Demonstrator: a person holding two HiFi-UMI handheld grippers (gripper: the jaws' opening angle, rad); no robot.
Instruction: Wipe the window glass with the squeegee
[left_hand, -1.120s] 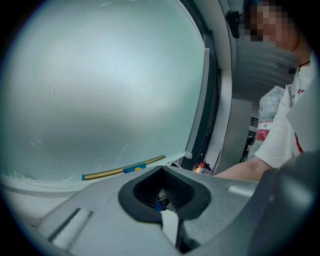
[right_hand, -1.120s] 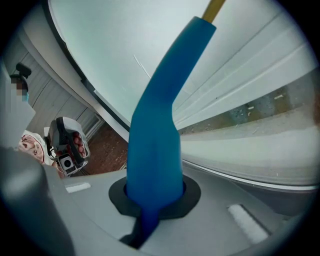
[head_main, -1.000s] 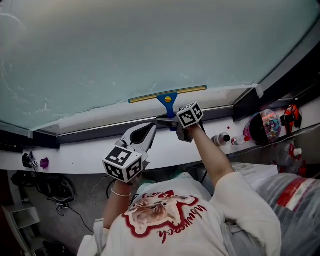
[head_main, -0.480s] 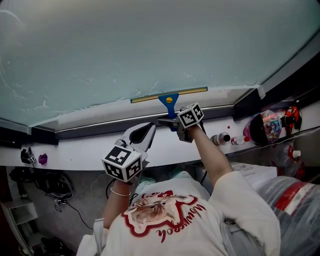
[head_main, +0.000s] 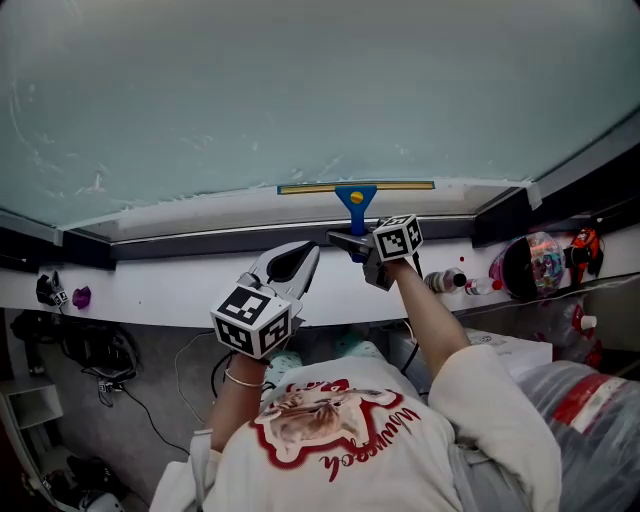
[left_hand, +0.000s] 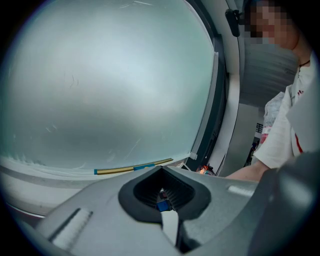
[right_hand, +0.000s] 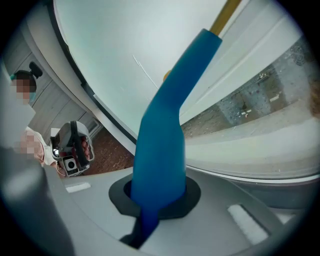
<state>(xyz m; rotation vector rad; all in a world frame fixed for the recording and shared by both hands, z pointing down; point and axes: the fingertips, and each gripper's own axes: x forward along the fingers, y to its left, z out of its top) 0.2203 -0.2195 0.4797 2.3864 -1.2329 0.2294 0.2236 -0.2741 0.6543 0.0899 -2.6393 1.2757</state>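
Note:
The window glass (head_main: 300, 90) fills the upper part of the head view. A squeegee lies with its yellow blade (head_main: 356, 187) level along the bottom edge of the pane, its blue handle (head_main: 356, 207) pointing down. My right gripper (head_main: 352, 243) is shut on that handle; in the right gripper view the blue handle (right_hand: 162, 135) rises out of the jaws toward the blade (right_hand: 226, 14). My left gripper (head_main: 291, 262) hangs to the left over the sill, shut with nothing in it (left_hand: 161, 172). From it the blade (left_hand: 131, 169) shows low on the glass.
A white sill (head_main: 150, 295) runs under a dark window frame (head_main: 250, 240). Small bottles (head_main: 446, 279) and a colourful bag (head_main: 535, 258) sit at the sill's right end, a purple item (head_main: 82, 297) at its left. Cables (head_main: 100, 352) lie on the floor.
The squeegee blade has levelled out and shifted slightly right along the bottom of the glass with my right gripper. The left gripper has barely moved.

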